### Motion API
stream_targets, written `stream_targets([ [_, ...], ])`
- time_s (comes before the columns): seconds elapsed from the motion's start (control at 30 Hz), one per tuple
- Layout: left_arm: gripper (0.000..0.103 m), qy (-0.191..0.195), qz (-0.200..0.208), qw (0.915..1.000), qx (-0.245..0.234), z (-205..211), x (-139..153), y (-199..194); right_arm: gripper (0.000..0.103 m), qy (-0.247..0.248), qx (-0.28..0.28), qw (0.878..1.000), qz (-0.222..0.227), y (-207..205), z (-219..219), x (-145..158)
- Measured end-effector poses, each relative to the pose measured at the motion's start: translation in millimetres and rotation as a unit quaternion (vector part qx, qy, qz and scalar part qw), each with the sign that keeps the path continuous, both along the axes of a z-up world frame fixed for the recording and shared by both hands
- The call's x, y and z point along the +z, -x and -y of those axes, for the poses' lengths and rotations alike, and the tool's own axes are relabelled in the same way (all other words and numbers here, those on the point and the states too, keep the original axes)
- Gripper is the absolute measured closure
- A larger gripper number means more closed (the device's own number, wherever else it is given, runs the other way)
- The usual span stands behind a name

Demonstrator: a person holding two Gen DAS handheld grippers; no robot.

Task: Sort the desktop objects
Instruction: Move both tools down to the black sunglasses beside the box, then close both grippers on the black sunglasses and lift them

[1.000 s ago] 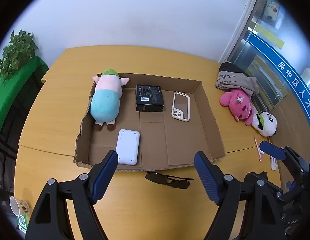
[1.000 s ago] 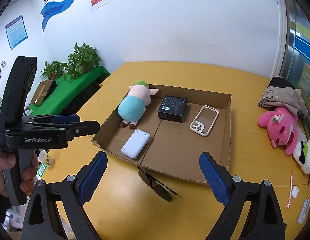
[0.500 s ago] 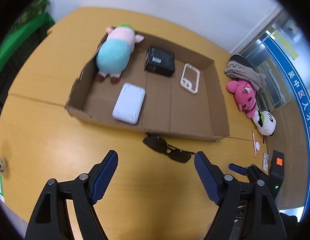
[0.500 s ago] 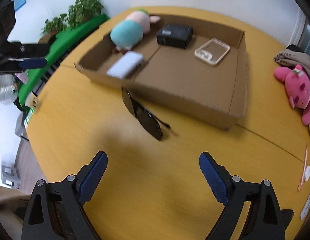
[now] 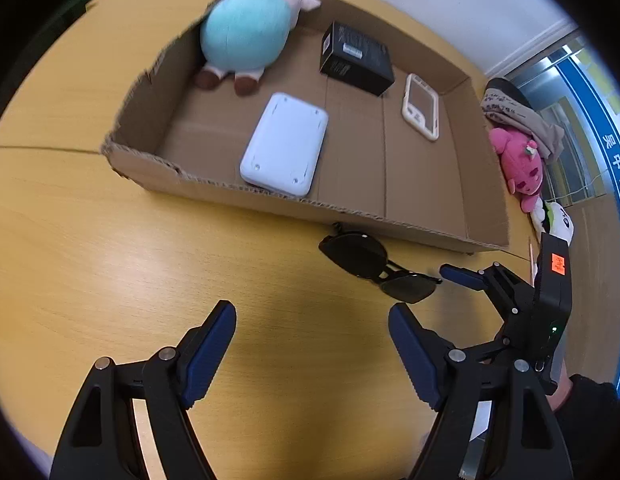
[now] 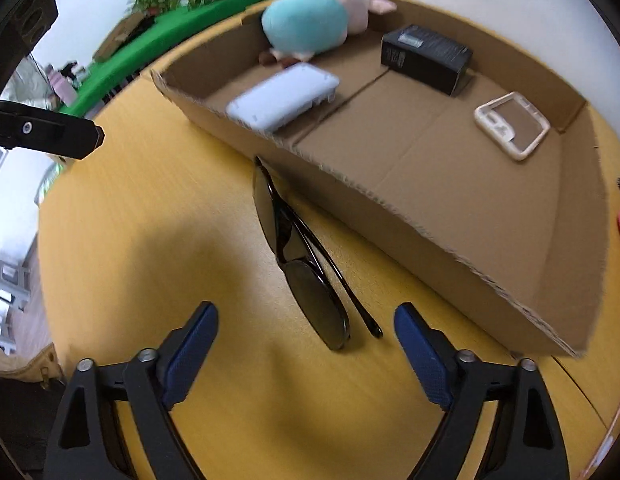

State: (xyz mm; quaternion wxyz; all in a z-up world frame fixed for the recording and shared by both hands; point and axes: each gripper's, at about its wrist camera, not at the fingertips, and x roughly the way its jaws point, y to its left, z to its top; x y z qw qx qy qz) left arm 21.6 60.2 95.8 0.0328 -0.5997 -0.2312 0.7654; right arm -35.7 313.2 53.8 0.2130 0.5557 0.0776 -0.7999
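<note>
Black sunglasses (image 6: 302,268) lie on the wooden table just in front of a shallow cardboard tray (image 6: 389,204); they also show in the left wrist view (image 5: 373,268). The tray (image 5: 158,168) holds a teal and pink plush pig (image 5: 246,36), a black box (image 5: 355,62), a white phone case (image 5: 421,106) and a white flat device (image 5: 286,144). My right gripper (image 6: 306,344) is open and empty, low over the table, with the near lens just ahead of its fingers. My left gripper (image 5: 311,344) is open and empty, to the left of the glasses.
A pink plush toy (image 5: 517,164), a panda plush (image 5: 557,220) and a grey cloth bundle (image 5: 513,116) lie at the table's right edge. Green-covered furniture with plants (image 6: 182,12) stands beyond the table's left side.
Both grippers have dropped and moved forward toward the table. The sunglasses now lie close ahead of my right gripper's open fingers. Both grippers stay open.
</note>
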Motion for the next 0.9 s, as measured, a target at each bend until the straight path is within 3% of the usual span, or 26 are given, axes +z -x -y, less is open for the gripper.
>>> stream_targets([
  [0.07, 0.024, -0.006, 0.012, 0.9999, -0.004, -2.0, -13.9, 3.7, 0.019, -0.003, 0.003, 1.0, 0.018, 4.6, 2.7, -12.9],
  [0.2, 0.024, -0.027, 0.037, 0.9989, -0.006, -6.7, -36.6, 9.8, 0.039, -0.01, 0.005, 0.999, 0.041, 8.2, 9.0, -29.1],
  [0.37, 0.024, -0.044, 0.053, 0.9976, -0.002, -10.7, -49.2, 19.2, 0.054, -0.006, -0.004, 1.0, 0.027, 9.1, 13.0, -30.8],
  [0.43, 0.024, -0.05, 0.057, 0.9971, -0.004, -14.8, -52.7, 23.2, 0.067, -0.001, -0.02, 0.999, 0.028, 7.6, 12.5, -31.7],
  [0.6, 0.024, -0.065, 0.07, 0.9954, -0.007, -30.6, -60.7, 32.3, 0.077, -0.01, -0.038, 0.999, 0.023, -14.1, 23.8, -34.5],
  [0.77, 0.025, -0.07, 0.08, 0.9943, -0.016, -53.1, -68.6, 42.5, 0.078, -0.019, -0.042, 0.999, 0.016, -39.5, 38.0, -37.0],
  [0.83, 0.03, -0.072, 0.088, 0.9933, -0.021, -61.4, -73.7, 44.9, 0.078, -0.018, -0.043, 0.999, 0.016, -48.2, 42.3, -38.2],
  [0.87, 0.047, -0.072, 0.089, 0.9931, -0.024, -65.0, -75.0, 44.9, 0.078, -0.018, -0.043, 0.999, 0.016, -51.6, 44.1, -38.7],
  [0.9, 0.07, -0.058, 0.094, 0.9934, -0.03, -69.4, -76.0, 44.4, 0.078, -0.019, -0.044, 0.999, 0.016, -53.9, 45.0, -39.0],
])
